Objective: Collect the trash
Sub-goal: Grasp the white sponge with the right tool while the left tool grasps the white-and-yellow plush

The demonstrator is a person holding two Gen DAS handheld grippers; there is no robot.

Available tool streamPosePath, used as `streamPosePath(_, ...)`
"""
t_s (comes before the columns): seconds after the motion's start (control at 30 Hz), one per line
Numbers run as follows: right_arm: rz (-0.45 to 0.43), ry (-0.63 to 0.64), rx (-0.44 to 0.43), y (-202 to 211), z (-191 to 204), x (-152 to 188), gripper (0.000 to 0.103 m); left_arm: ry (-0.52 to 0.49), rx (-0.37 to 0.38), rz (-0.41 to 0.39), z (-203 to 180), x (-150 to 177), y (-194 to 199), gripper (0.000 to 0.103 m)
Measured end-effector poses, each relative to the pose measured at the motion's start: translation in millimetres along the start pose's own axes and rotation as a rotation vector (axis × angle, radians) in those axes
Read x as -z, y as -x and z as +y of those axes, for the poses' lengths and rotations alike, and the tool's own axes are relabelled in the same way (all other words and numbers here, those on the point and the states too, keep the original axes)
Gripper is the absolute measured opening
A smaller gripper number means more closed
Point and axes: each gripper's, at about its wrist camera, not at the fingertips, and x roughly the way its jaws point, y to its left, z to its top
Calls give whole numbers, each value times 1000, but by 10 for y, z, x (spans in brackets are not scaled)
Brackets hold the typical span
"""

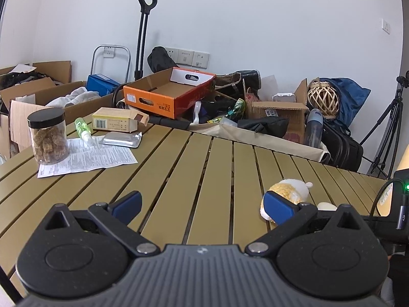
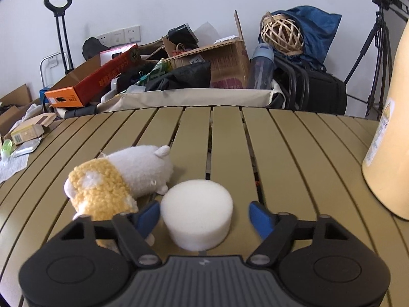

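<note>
The right gripper (image 2: 203,216) is straddling the white round foam puck (image 2: 198,213) on the olive slatted table (image 2: 281,153), jaws half-wide and not yet pressing, ready to collect it, beside the plush toy (image 2: 117,179), while the left gripper (image 1: 203,204) is hovering wide and empty.

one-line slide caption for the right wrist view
Right gripper straddles a white foam puck on the slatted table, plush toy alongside.

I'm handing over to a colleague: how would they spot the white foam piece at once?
Look at the slatted olive table, near edge. Between the right tongs, a plain white foam puck sits beside a plush toy. Unlike the furry white-and-yellow toy, it is a smooth, short cylinder.
</note>
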Motion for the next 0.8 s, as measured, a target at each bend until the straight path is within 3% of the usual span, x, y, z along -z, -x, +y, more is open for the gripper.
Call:
streamPosePath(0.07,10,-3,-14,-22,1,0,58,2,0,3,4,1,-9,103)
streamPosePath(0.37,-54,-28,-15,218,-110,51,56,27,13,29,-16,20,-72,103)
streamPosePath(0.8,-167,-73,25,871,-838,305,56,20,80,129,-542,173,-168,103)
